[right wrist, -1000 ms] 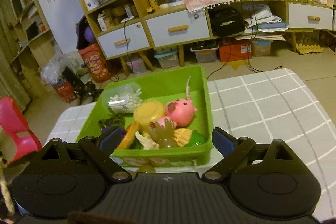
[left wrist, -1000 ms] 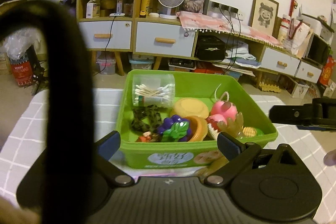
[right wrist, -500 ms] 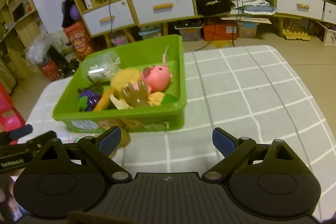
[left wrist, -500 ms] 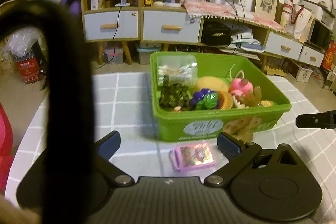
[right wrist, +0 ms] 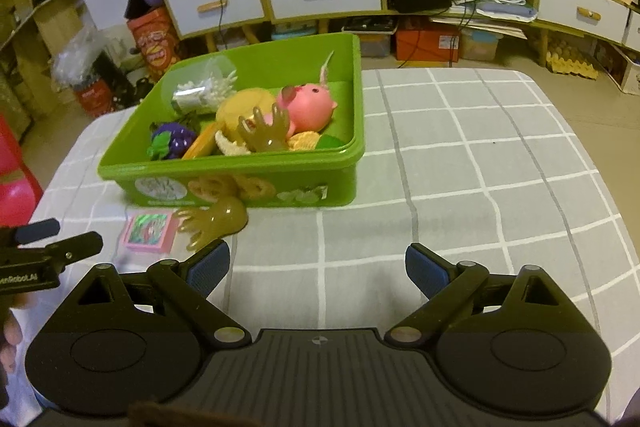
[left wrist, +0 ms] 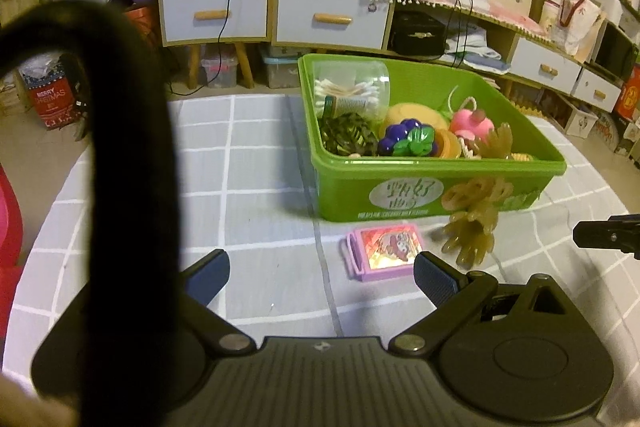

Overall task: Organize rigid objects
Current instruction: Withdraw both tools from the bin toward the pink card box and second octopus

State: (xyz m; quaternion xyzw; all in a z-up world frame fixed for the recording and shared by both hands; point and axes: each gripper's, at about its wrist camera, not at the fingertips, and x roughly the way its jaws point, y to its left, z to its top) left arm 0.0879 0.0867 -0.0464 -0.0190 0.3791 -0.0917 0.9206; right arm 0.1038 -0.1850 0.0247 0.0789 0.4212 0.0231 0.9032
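A green bin (left wrist: 436, 183) (right wrist: 240, 183) on the checked tablecloth holds several toys: a cotton-swab jar (left wrist: 352, 91), purple grapes (left wrist: 404, 141), a pink pig (right wrist: 310, 105) and an amber rubber hand (right wrist: 264, 131). In front of the bin lie a pink card box (left wrist: 384, 251) (right wrist: 149, 230) and a second amber rubber hand (left wrist: 472, 239) (right wrist: 218, 221). My left gripper (left wrist: 322, 277) is open and empty, just short of the card box. My right gripper (right wrist: 318, 269) is open and empty, to the right of the loose hand.
A thick black cable (left wrist: 132, 187) hangs close to the left wrist lens. Bare tablecloth (right wrist: 480, 167) lies right of the bin. Cabinets with drawers (left wrist: 320, 19) stand behind the table. A red chair (right wrist: 12, 183) is at the left.
Both grippers have pulled back from the bin. The card box and the loose rubber hand in front of the bin have come into view.
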